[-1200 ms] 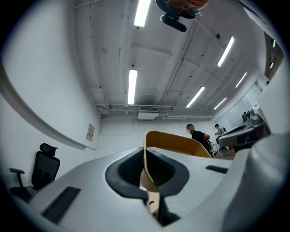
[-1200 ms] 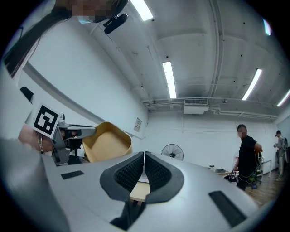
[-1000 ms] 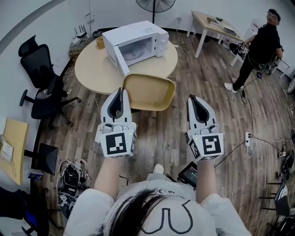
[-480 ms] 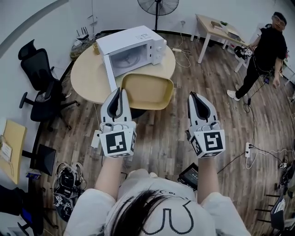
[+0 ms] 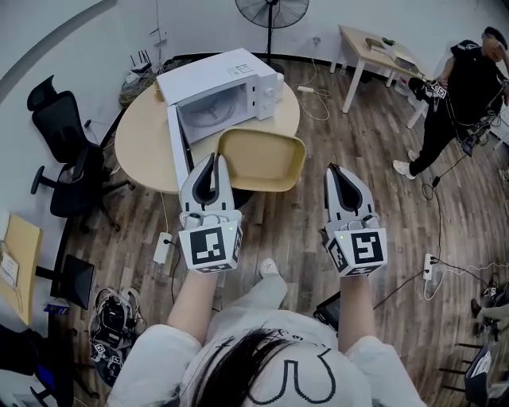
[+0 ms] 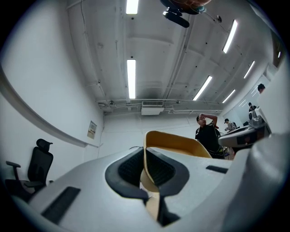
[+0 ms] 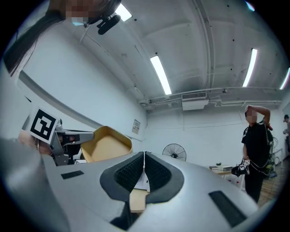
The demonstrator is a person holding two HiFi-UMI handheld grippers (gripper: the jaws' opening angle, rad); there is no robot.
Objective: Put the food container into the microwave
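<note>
One-sided hold on the tan food container point(image 5: 262, 159): pinched at its near-left rim, about 8 o'clock from its middle, by the left gripper point(image 5: 213, 157). In the left gripper view, thin wall of the container point(image 6: 181, 142) clamped upright between the ribbed pads point(image 6: 130, 168), the rest of it spreading beyond the tips toward 1 o'clock. Carried roughly level, hollow side up, overlapping the near edge of the round table point(image 5: 139, 143) in the head view. At 11 o'clock from the container, standing on that table, the white microwave point(image 5: 238, 75), door point(image 5: 175, 147) swung wide to the left and cavity facing the container; lower end of the door just beside the left gripper's tips. At 4 o'clock from the container and well apart from it, the right gripper point(image 5: 332, 169), pressed shut pad to pad with nothing caught between, tips aimed at 12 o'clock. From the right gripper view, container off at 10 o'clock, hollow side showing. Farther out over the wood floor point(image 5: 302, 230): black office chair point(image 5: 64, 167) at 9 o'clock, standing fan point(image 5: 272, 9) at 12 o'clock, desk point(image 5: 380, 49) between 1 and 2 o'clock, and a standing person point(image 5: 469, 83) in dark clothes at 2 o'clock.
</note>
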